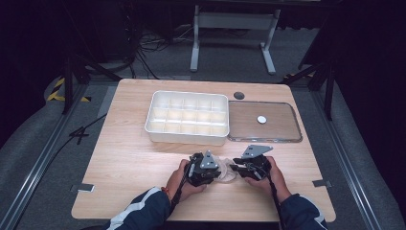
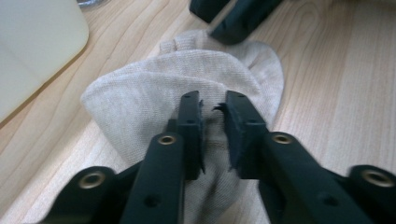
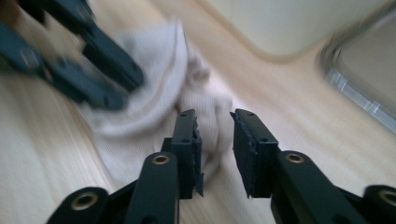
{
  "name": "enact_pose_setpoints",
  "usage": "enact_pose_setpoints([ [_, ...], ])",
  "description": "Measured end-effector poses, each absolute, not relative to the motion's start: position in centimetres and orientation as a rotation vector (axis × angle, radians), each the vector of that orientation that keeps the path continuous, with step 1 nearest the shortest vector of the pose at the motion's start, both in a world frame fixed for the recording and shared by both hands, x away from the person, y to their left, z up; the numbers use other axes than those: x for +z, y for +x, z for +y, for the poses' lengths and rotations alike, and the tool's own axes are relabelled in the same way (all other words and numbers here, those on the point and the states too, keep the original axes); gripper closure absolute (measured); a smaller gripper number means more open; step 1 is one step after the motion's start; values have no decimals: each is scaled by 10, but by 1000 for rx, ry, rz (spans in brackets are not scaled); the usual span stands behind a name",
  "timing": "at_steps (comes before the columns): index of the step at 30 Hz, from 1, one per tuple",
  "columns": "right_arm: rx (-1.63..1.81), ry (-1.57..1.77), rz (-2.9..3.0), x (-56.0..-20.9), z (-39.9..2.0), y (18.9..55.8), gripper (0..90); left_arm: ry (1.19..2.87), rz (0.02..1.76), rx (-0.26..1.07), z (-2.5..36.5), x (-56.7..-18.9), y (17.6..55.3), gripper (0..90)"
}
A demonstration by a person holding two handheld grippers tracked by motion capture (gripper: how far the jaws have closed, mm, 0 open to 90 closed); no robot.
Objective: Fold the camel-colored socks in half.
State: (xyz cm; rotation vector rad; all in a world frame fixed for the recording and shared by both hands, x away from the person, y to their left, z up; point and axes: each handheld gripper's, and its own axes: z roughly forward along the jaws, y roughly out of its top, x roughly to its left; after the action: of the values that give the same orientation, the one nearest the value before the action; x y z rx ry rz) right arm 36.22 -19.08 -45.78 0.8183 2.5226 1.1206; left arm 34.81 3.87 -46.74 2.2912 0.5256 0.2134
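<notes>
Soft beige knitted sock [image 2: 187, 79] is lying floppy and light on the wooden bench [image 1: 134, 158]; left hand-held gripper [image 2: 212, 100] is pinching its bunched fabric, right hand-held gripper [image 3: 214, 116] is hovering open over an edge.

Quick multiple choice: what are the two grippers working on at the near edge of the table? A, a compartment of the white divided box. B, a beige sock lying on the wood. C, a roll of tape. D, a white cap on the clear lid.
B: the left gripper has its jaws over a beige sock on the table, and the right gripper points at the same sock.
</notes>
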Motion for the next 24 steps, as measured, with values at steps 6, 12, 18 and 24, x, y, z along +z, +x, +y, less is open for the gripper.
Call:
enact_pose_setpoints([
  [6,1221,726,2467,-448,-183,355,794,2184,635,239,61,-446,347,578],
  [12,1233,602,2485,-446,-164,347,792,2213,732,203,72,-464,346,530],
  [18,1106,584,2574,-459,-154,351,792,2241,752,210,71,-472,346,505],
  [24,1101,682,2601,-471,-158,357,813,2198,795,194,81,-470,343,418],
])
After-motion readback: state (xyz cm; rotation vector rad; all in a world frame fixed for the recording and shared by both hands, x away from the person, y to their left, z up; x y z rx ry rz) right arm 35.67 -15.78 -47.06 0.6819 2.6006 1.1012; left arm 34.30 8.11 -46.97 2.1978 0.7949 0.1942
